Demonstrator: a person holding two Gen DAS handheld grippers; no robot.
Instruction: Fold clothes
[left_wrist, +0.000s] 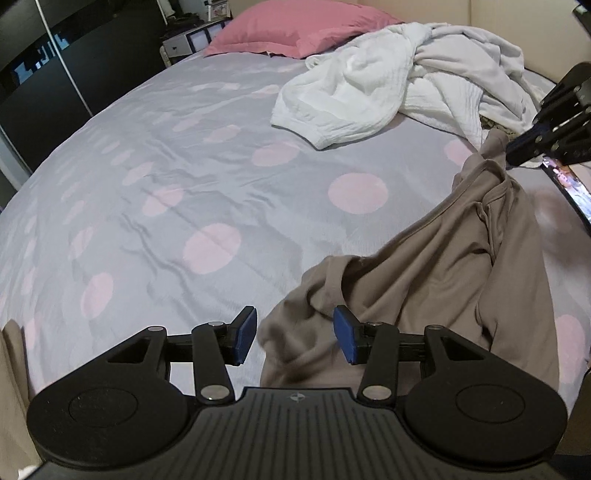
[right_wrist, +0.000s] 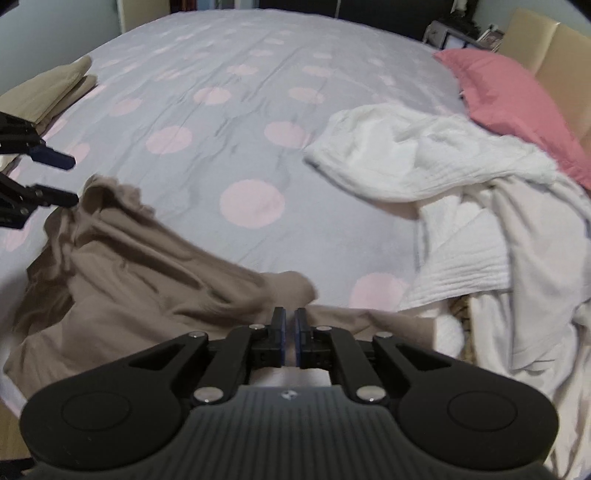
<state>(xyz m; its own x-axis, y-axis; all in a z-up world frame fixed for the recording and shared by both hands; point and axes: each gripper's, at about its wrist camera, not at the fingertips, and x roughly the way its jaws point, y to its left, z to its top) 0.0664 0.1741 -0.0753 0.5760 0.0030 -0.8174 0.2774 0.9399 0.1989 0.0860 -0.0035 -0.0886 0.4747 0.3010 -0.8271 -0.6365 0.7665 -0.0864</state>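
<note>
Taupe garment (left_wrist: 424, 266) lies rumpled on the bed (left_wrist: 147, 184), long axis running between both grippers. Left gripper (left_wrist: 294, 334) spread, clear of the cloth; right gripper (right_wrist: 290, 328) barely parted, nothing pinched.

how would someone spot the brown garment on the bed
Start from the big grey bedsheet with pink dots. At its near edge, between the two grippers, lies the crumpled brown garment. The heap beside it is white clothes, and the tan stack farther off is neatly folded.

A grey bedsheet with pale pink dots (left_wrist: 147, 155) covers the bed; a pink pillow (left_wrist: 291, 27) lies at its head, beside what looks like a dark wardrobe (left_wrist: 55, 62).
</note>
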